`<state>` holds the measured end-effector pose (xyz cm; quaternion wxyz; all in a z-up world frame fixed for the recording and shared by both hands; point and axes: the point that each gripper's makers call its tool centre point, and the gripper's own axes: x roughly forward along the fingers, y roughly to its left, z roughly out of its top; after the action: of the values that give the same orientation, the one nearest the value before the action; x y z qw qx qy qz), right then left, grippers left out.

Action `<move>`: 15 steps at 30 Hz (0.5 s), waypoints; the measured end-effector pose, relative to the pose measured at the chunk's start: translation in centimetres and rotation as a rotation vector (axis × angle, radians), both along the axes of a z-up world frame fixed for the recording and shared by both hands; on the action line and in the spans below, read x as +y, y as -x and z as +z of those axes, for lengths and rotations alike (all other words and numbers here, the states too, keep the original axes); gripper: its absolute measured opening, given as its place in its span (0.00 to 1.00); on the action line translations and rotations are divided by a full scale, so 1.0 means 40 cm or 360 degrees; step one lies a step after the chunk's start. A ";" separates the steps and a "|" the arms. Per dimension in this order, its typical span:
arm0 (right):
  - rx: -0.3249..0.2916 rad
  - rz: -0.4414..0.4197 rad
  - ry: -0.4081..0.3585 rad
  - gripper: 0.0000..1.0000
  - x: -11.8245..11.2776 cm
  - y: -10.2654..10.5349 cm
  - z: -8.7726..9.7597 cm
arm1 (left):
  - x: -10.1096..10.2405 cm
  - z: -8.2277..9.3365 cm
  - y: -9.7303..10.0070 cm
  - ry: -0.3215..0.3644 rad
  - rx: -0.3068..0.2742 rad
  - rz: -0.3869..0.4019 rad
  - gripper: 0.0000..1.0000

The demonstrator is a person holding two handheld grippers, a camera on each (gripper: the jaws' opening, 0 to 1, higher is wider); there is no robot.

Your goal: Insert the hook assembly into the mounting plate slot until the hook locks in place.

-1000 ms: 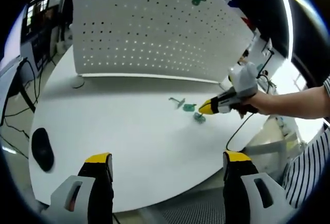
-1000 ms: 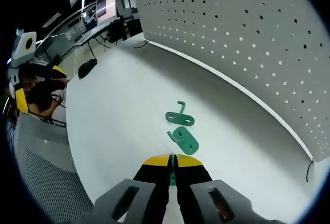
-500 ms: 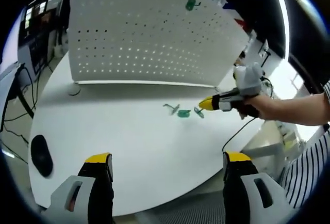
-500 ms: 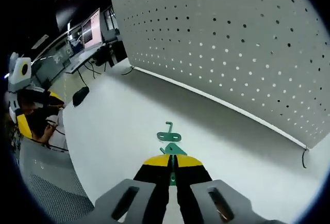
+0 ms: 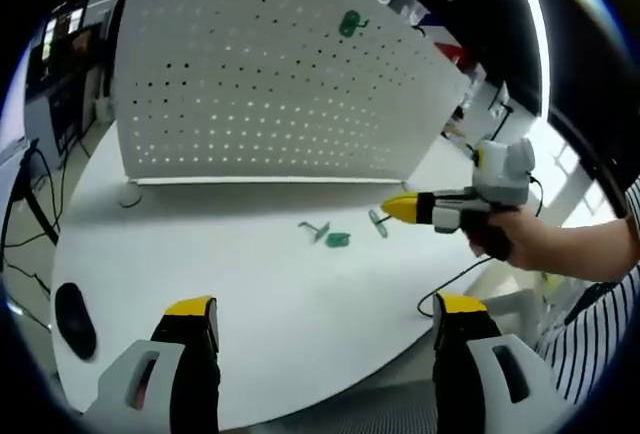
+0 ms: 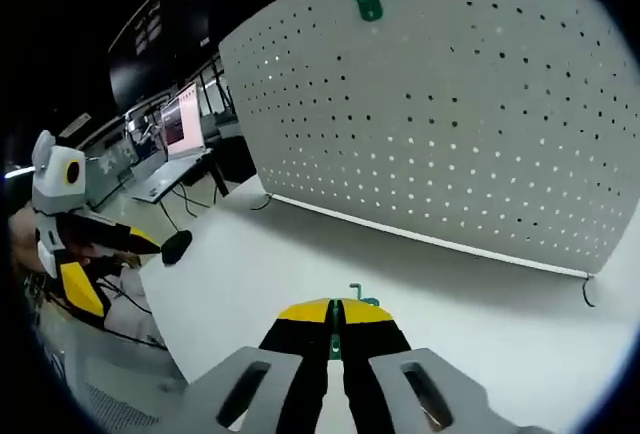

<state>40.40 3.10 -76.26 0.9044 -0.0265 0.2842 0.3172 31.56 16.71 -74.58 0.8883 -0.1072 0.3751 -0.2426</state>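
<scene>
Left gripper waits with jaws apart over the table, where two green hooks lie; right gripper, jaws clamped on a green hook, lifts it toward the pegboard, presumably for insertion.

Your right gripper has its yellow-tipped jaws closed on a small green metal hook piece, hiding nearly all of it. Behind the tips, another green hook on the table is half covered. Your striped sleeve is cut off.
</scene>
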 end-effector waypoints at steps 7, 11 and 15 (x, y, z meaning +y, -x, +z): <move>-0.0065 0.0026 -0.0090 0.00 0.031 0.016 0.064 | -0.029 0.013 0.011 0.0021 -0.0006 -0.0038 0.89; -0.0068 0.0055 -0.0109 0.00 0.050 0.027 0.083 | -0.041 0.024 0.013 0.0031 -0.0019 -0.0054 0.89; -0.0065 0.0048 -0.0179 0.00 0.065 0.033 0.111 | -0.048 0.038 0.015 0.0081 -0.0020 -0.0037 0.89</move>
<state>39.07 5.71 -71.82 0.9052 0.0136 0.2469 0.3456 30.95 14.77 -73.07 0.8847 -0.1238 0.3644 -0.2630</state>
